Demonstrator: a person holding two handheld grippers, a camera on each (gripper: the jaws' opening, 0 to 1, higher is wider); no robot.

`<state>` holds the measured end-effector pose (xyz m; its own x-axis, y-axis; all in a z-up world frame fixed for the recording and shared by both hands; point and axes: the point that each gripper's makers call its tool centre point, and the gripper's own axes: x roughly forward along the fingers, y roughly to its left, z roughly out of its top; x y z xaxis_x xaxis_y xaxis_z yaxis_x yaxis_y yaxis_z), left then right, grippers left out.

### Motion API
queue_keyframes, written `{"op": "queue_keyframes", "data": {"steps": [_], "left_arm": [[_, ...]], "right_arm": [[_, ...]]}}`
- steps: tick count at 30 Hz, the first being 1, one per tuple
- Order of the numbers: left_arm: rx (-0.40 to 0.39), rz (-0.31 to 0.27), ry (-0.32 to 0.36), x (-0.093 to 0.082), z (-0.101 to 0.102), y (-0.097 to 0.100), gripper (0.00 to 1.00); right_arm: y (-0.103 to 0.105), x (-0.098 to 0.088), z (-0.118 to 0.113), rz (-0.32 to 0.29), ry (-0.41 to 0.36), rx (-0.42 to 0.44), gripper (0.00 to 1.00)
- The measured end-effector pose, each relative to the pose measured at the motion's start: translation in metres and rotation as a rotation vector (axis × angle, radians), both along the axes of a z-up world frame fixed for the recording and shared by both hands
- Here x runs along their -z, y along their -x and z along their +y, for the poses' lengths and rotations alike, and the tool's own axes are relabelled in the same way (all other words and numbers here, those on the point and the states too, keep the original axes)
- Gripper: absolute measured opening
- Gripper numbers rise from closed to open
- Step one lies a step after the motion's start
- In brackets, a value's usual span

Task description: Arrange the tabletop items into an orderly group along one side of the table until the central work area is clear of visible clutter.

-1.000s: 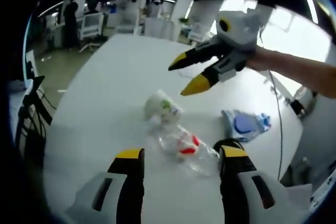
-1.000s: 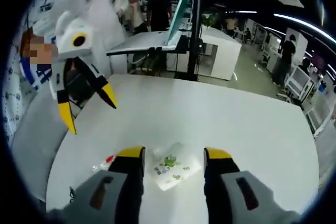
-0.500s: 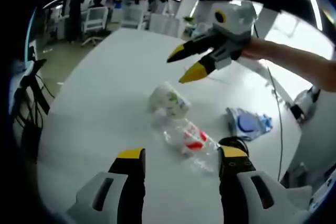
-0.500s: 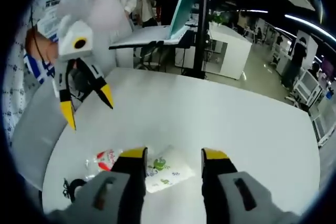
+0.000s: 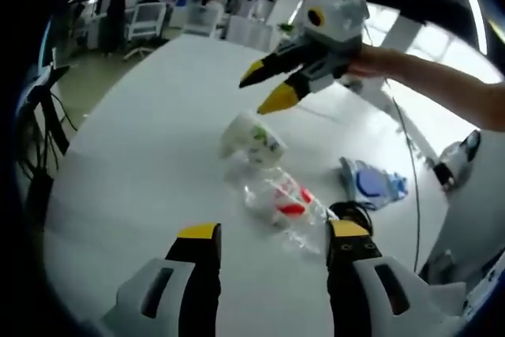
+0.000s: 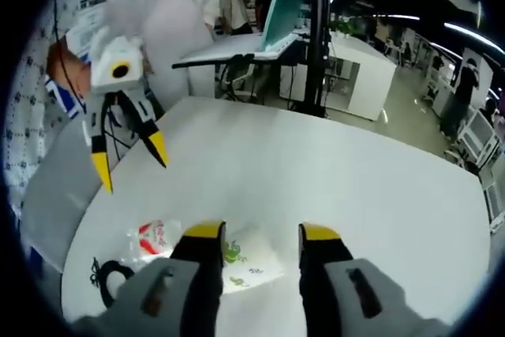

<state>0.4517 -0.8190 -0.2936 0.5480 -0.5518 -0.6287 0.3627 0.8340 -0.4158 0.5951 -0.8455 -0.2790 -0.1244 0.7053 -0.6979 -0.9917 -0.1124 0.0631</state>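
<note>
A white paper cup (image 5: 252,138) with green print lies on its side on the white table (image 5: 142,155). Beside it lies a crushed clear bottle (image 5: 282,201) with a red label. A blue and white packet (image 5: 371,185) and a black cable coil (image 5: 353,212) lie further right. My left gripper (image 5: 272,234) is open, short of the bottle. My right gripper (image 5: 264,91) hovers open above the cup, not touching it. In the right gripper view the cup (image 6: 246,256) shows between the open right gripper (image 6: 260,233) jaws, with the bottle (image 6: 154,236), the coil (image 6: 102,274) and the left gripper (image 6: 130,162) to its left.
A thin cable (image 5: 406,155) runs across the table's right side. Past the far edge stand a person in white (image 6: 170,5), a desk (image 6: 229,57) with a tall post (image 6: 319,29), and more desks and chairs (image 5: 142,21). Bare tabletop (image 6: 355,171) stretches beyond the cup.
The right gripper has come lower and closer over the cup, which now sits deeper between its jaws in its own view. The left gripper has edged slightly nearer the bottle.
</note>
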Motion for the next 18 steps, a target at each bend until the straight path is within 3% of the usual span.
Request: {"op": "queue_keyframes", "data": {"steps": [1, 7, 12, 18], "left_arm": [[-0.002, -0.002, -0.001, 0.000, 0.001, 0.000, 0.48], [-0.025, 0.006, -0.002, 0.004, 0.007, -0.003, 0.47], [-0.036, 0.011, 0.007, 0.008, 0.007, -0.003, 0.47], [-0.044, 0.022, 0.016, 0.013, 0.005, -0.002, 0.44]], "right_arm": [[-0.003, 0.002, 0.001, -0.017, 0.002, 0.000, 0.34], [-0.002, 0.011, -0.001, 0.022, 0.012, -0.022, 0.32], [0.000, 0.017, -0.005, 0.085, 0.010, -0.033, 0.30], [0.000, 0.022, -0.006, 0.094, 0.024, -0.056, 0.29]]}}
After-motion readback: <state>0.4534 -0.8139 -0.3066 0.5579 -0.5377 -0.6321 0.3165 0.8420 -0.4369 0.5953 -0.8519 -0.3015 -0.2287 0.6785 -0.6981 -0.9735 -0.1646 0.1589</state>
